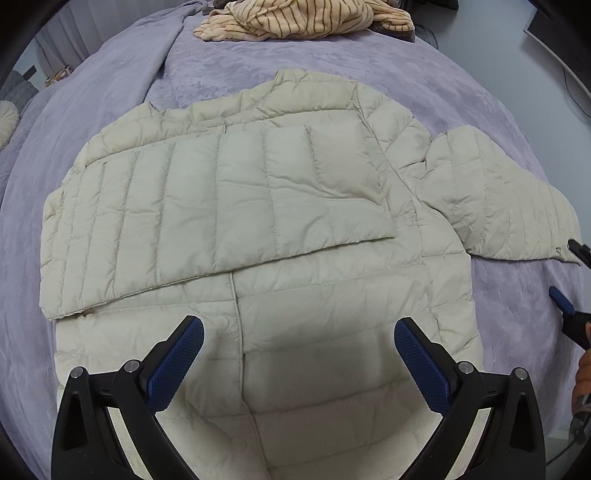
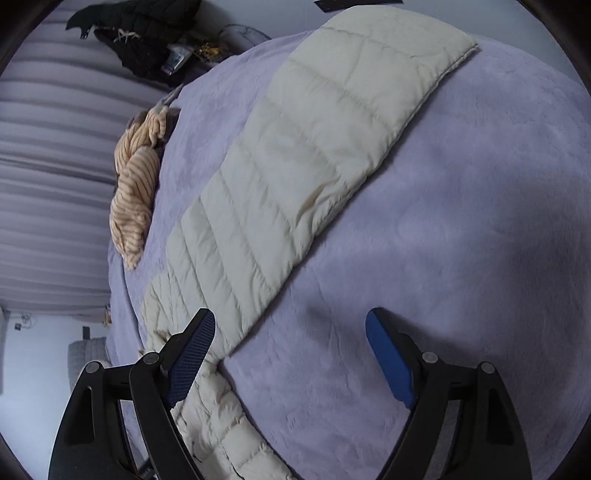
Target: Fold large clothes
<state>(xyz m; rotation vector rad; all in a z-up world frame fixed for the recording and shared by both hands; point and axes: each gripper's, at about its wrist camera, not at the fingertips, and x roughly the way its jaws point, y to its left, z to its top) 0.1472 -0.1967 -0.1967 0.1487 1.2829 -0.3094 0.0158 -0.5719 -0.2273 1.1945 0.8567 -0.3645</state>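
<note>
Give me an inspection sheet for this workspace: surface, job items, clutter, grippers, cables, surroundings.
Surface: purple blanket covering the bed, lightly creased.
Job's things: cream quilted jacket lying flat; one sleeve folded across the body, the other sleeve stretched out to the side on the blanket.
Clutter: striped beige garment bunched at the far edge; dark clothes pile beyond the bed.
Grippers: left gripper open above the jacket's lower body; right gripper open by the outstretched sleeve, holding nothing.
Cables: thin dark cables by the wall.
Surroundings: pale curtain.
</note>
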